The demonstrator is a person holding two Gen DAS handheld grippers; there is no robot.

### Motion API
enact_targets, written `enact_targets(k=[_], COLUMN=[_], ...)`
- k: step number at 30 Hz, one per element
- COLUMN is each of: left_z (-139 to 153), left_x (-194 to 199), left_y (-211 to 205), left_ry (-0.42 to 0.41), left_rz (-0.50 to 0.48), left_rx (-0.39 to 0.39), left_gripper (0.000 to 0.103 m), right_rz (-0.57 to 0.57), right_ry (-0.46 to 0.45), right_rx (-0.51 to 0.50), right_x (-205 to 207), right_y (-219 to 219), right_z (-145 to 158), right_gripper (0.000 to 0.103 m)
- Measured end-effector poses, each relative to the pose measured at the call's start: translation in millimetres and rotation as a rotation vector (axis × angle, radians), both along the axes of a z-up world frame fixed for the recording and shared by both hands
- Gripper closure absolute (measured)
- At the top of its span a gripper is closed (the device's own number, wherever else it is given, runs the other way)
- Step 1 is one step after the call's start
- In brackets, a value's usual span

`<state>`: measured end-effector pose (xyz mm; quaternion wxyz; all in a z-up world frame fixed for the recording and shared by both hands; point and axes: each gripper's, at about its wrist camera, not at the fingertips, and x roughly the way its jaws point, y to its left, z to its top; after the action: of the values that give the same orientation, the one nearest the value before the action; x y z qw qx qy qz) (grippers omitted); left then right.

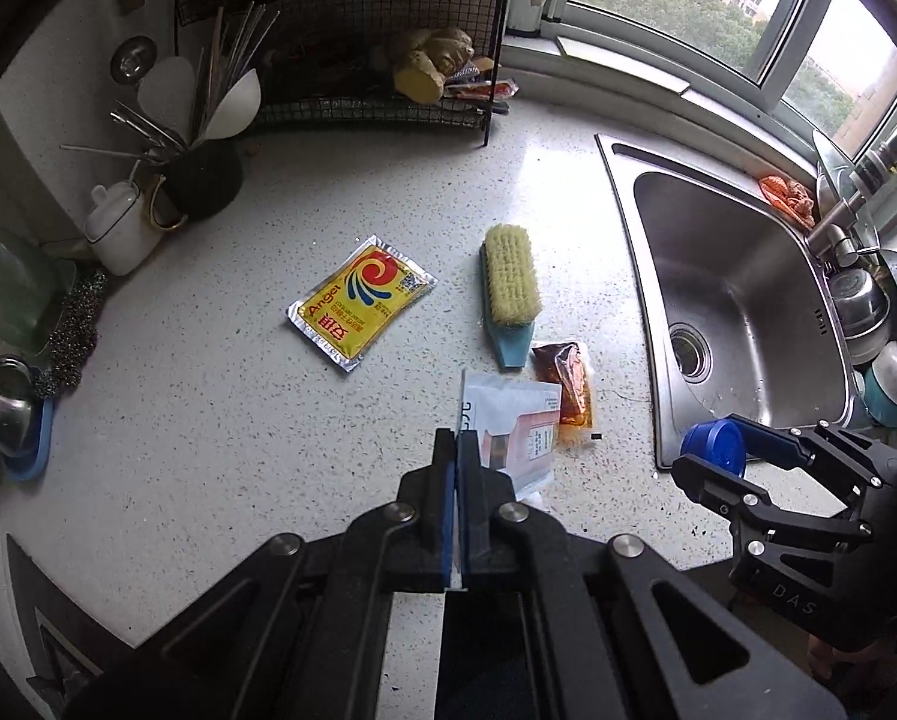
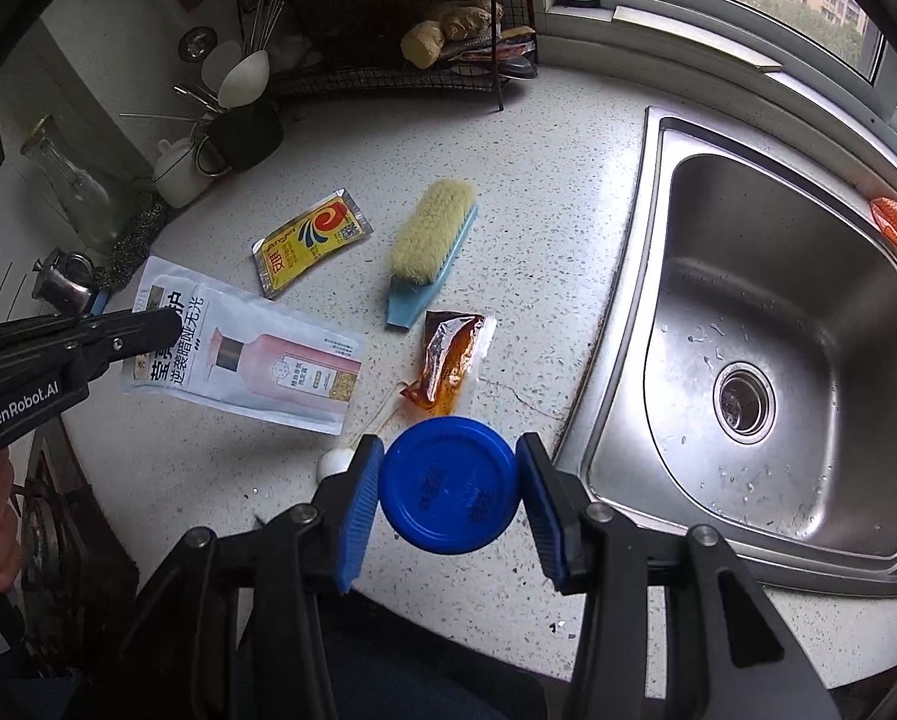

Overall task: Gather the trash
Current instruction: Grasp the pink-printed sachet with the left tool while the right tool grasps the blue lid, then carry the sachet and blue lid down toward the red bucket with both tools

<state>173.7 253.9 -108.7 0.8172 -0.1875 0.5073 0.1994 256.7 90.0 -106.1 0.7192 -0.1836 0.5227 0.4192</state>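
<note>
Right gripper (image 2: 448, 495): clamped on a blue lid (image 2: 448, 483), one pad on each side of its rim, held above the bench edge just short of the sink's near corner.
Left gripper (image 1: 455, 450): fingers pressed together on the edge of a white sachet (image 2: 241, 354) printed with a pink bottle; the sachet hangs lifted off the bench, on the side of the brush away from the sink.
Bench (image 1: 238, 420): white speckled stone.
Sauce packet (image 2: 448, 360): clear, with orange-brown contents, flat on the bench between the brush handle and the sink, an oily smear at its near end.
Brush (image 1: 511, 294): blue back, pale bristles up, lying beside the sink's left rim.
Yellow packet (image 1: 361, 300): foil-edged, flat on the bench, farther from the sink than the brush.
Sink (image 2: 688, 276): steel, water drops in the basin.
Wire rack (image 1: 376, 60): black, beyond the brush by the wall, ginger on its lower shelf.
</note>
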Motion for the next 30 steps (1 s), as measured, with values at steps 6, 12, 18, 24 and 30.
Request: enact_targets(k=[6, 12, 18, 24, 30], left_z=[34, 45, 51, 52, 37], left_x=[-7, -10, -17, -34, -43], left_y=[-53, -122, -186, -238, -280], left_ry=[-0.045, -0.054, -0.051, -0.032, 0.011], left_rz=[-0.088, -0.199, -0.284, -0.351, -0.406], left_rx=[0.051, 0.028, 0.035, 0.050, 0.040], left_gripper=[0.103, 0.103, 0.103, 0.103, 0.103], right_rz=[-0.032, -0.103, -0.194, -0.287, -0.367], right_ry=[-0.044, -0.058, -0.077, -0.079, -0.058], right_rx=[0.059, 0.087, 0.087, 0.075, 0.070], right_x=[-15, -33, -52, -72, -89], right_y=[-38, -98, -164, -225, -271], right_z=[27, 40, 45, 44, 38], right_gripper=[0.060, 0.060, 0.060, 0.060, 0.060])
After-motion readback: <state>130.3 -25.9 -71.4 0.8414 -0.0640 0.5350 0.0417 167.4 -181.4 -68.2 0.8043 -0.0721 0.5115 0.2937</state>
